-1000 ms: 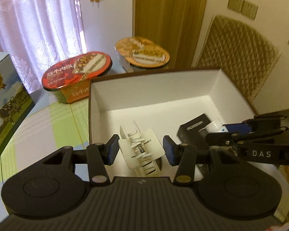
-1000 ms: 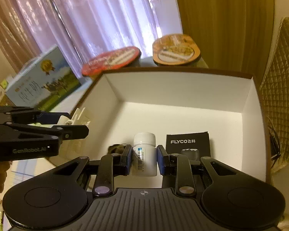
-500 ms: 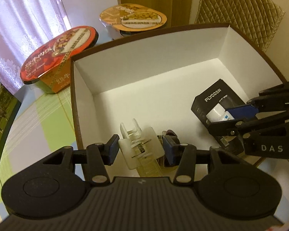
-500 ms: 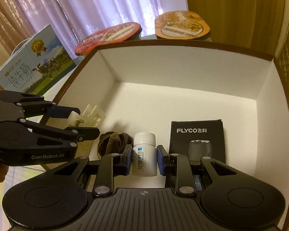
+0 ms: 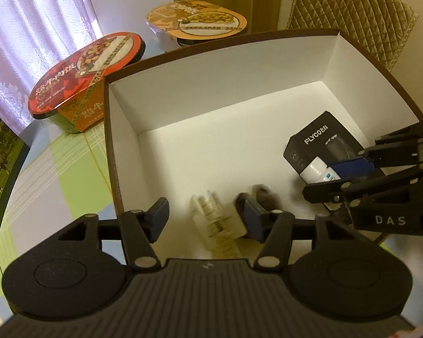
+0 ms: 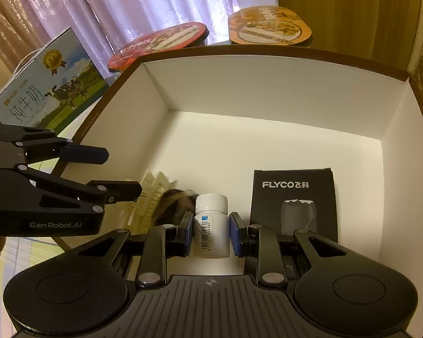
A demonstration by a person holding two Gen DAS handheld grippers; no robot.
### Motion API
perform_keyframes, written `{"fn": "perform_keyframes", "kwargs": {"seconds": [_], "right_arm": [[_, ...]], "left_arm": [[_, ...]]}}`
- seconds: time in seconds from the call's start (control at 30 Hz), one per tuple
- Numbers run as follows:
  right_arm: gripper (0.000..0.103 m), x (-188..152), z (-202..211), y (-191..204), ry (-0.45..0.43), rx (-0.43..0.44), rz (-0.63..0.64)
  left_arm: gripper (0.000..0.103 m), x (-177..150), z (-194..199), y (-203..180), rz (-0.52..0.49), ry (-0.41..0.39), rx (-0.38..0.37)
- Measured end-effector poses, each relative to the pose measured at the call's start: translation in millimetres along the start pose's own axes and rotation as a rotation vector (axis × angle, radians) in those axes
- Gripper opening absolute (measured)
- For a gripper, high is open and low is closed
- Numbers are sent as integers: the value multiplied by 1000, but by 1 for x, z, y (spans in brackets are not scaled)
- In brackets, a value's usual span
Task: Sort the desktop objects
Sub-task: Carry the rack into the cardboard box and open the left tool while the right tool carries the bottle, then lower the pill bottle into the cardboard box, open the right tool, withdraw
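Note:
My left gripper [image 5: 201, 211] hangs over the near left corner of the white-lined box [image 5: 239, 42], and its jaws are opening. The white hair clip [image 5: 217, 219] is blurred between them, clear of the left pad and low against the box floor. A dark brown hair tie [image 5: 265, 197] lies just beyond it. My right gripper [image 6: 211, 232] is shut on a white pill bottle [image 6: 211, 208], held upright low in the box [image 6: 268, 90]. The black FLYCO box [image 6: 293, 197] lies flat to the bottle's right. The left gripper [image 6: 121, 171] shows at the left of the right wrist view.
Two lidded noodle bowls, a red one [image 5: 84, 70] and an orange one [image 5: 197, 22], stand behind the box. A milk carton case [image 6: 48, 90] is at the left on the checked tablecloth [image 5: 56, 169]. A quilted chair back [image 5: 352, 14] rises at the right.
The left jaws have spread apart and the hair clip has slipped out of their grip, dropping toward the box floor. Both grippers sank lower into the box. The right still holds the bottle.

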State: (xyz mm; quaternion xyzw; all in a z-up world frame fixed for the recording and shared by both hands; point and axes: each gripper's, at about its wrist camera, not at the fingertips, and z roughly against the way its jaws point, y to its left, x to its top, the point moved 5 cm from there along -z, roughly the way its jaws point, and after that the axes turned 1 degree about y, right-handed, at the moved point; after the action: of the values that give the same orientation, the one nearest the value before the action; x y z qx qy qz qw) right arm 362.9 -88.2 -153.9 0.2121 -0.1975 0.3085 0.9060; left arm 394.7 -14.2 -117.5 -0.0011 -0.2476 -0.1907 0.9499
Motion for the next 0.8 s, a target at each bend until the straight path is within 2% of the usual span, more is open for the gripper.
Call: {"fn": "perform_keyframes", "kwargs": {"seconds": [0.37,0.4,0.43,0.47,0.6,0.7,0.8], "right_arm": [[27,-4,-2,5,6,1,34],[39,-5,-1,6,3,-4,43],[61,-5,0,7,-1,-8,51],[67,-6,2,7,-12,-12,58],[72,-7,9,9,-31,-27,88],[85,-9,13,7,-33,-36,88],[93,-11,19,3,-41,-57,83]], "left_arm": [[57,0,8,3,18,-5,8],[57,-1,9,3,20,-6,8],[58,-1,10,3,22,-6,8],[59,-1,11,3,25,-6,8],[65,-4,16,2,31,-12,5],[71,-6,20,2,42,-12,-1],[75,-9,24,1,57,-15,-8]]}}
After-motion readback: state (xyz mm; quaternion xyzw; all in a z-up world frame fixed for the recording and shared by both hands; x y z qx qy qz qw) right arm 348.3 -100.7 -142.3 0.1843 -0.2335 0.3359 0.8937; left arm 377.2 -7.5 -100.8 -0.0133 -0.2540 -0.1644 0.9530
